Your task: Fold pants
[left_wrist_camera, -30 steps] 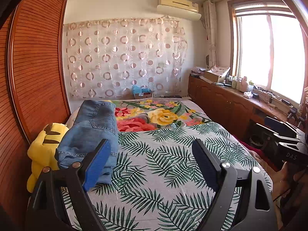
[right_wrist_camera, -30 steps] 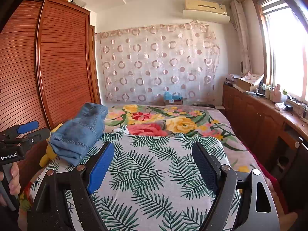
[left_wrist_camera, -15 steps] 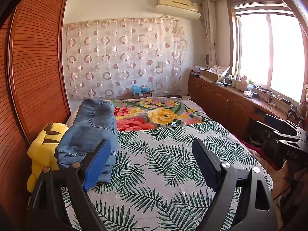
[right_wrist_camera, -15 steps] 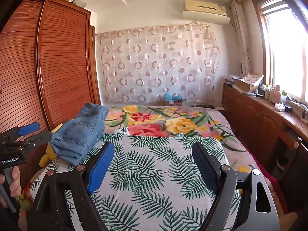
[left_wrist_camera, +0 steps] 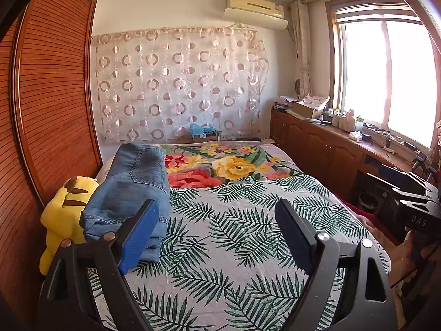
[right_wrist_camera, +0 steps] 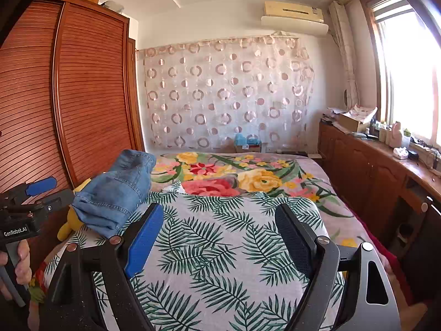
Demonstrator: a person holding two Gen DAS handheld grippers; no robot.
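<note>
the folded blue jeans (left_wrist_camera: 129,190) lie in a stack at the left edge of the bed, on the palm-leaf sheet (left_wrist_camera: 234,237), partly resting against a yellow plush toy (left_wrist_camera: 64,215) that sits between the bed and the louvred wooden wardrobe (left_wrist_camera: 52,104). the left gripper (left_wrist_camera: 216,218) hovers above the sheet, jaws wide apart with nothing between them; its blue pad (left_wrist_camera: 137,234) overlaps the near end of the jeans in view, contact not determinable. the right gripper (right_wrist_camera: 217,220) hovers over the sheet, jaws wide apart, empty, well apart from the jeans (right_wrist_camera: 115,190). beyond the sheet lies a floral blanket (right_wrist_camera: 234,176). a hand (right_wrist_camera: 20,259) grips the left gripper's handle.
</note>
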